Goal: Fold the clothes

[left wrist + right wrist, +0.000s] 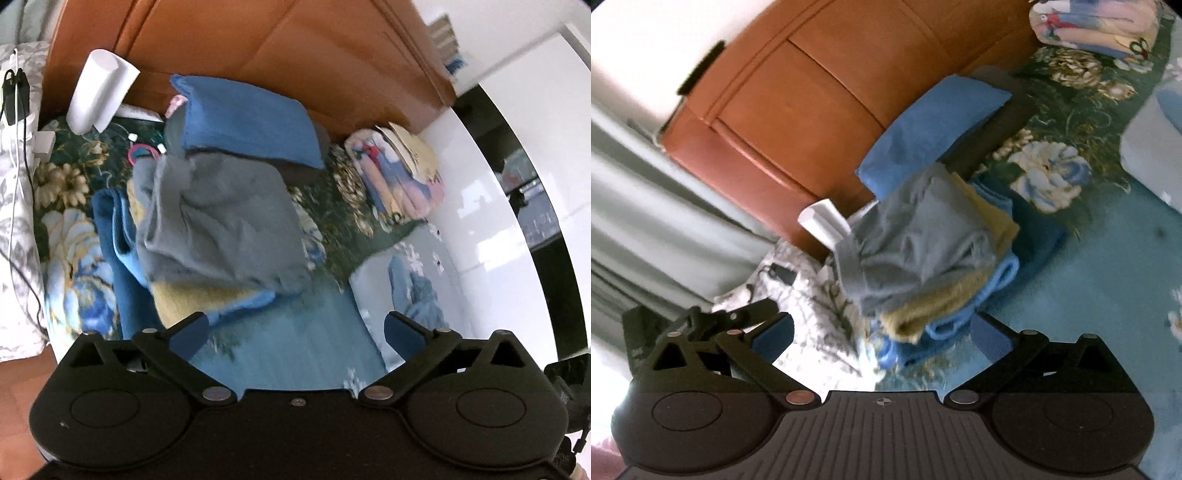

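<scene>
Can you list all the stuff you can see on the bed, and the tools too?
grey garment: one, grey, top of the folded pile
yellow cloth: one, mustard, under the grey garment
blue cloths: count unclear, light and dark blue, bottom of pile
blue pillow: one, blue, against the headboard
headboard: one, orange-brown, behind the bed
bedspread: one, dark green floral, under everything
white roll: one, white, bed's far corner
left tool: one, black, open, empty
right tool: one, black, open, empty
</scene>
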`<state>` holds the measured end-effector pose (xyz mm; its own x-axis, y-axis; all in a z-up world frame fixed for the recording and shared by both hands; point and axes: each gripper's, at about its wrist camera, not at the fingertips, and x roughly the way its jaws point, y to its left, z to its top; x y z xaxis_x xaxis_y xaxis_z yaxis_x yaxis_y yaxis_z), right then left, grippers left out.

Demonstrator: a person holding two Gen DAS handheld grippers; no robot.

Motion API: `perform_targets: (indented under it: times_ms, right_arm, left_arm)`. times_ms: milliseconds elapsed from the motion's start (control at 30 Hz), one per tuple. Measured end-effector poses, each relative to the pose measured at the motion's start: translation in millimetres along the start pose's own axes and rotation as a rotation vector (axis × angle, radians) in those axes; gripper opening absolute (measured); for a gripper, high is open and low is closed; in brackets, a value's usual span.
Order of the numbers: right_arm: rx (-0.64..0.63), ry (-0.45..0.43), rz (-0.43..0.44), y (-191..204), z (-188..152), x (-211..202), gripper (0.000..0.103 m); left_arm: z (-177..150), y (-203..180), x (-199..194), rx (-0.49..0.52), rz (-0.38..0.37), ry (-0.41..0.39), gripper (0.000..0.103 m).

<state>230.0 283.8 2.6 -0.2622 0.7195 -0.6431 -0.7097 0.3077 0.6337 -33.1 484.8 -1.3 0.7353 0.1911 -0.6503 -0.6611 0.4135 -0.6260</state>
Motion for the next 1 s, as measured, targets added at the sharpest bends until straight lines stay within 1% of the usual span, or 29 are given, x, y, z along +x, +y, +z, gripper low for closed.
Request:
perform_targets:
  times_ms: [167,300,433,500,567,767,933,1000]
  right_arm:
    - [-0.033,-0.025,-0.017,-2.3,-46.7,-45.1,0.103]
    - [-0.055,-0.058,-0.028,-2.6,-77.7,-77.2,0.103]
    - [-0.099,-0.105,-0.076,1.1,-104.3,-102.9,0.103]
    - [-0.126,-0.119,-0.098,4.1,-116.4,-113.3,0.103]
    - [-0.152,-0.151,-0.113,8.6,-129.0,-123.2,0.103]
    - [-0.072,-0.268,-0.174,10.5,-170.4,-149.2,0.103]
    - [0.021,-0.346,-0.272,4.5,-193.0,-169.9,0.103]
    - [0.054,-0.385,-0.317,5.1,-201.0,-178.4,0.103]
  left_arm:
    - [-49.0,-27.6,-12.4,0.054,0.007,0.017,0.1]
    - [-81.4,-47.0,-22.8,0.081,0.034,0.03,0.1]
    - [-101.0,-71.4,-31.9,0.144,0.068,0.012,0.101]
    - [-107.6,-84.3,-37.9,0.187,0.072,0.002,0.101]
    - [-115.0,-97.1,-43.6,0.244,0.084,-0.008,0.101]
    - [-127.3,-131.0,-48.7,0.395,0.137,-0.041,0.101]
    - [-135.9,-147.2,-47.8,0.503,0.14,-0.034,0.101]
    - [-140.3,-148.1,-49.7,0.534,0.129,-0.036,0.101]
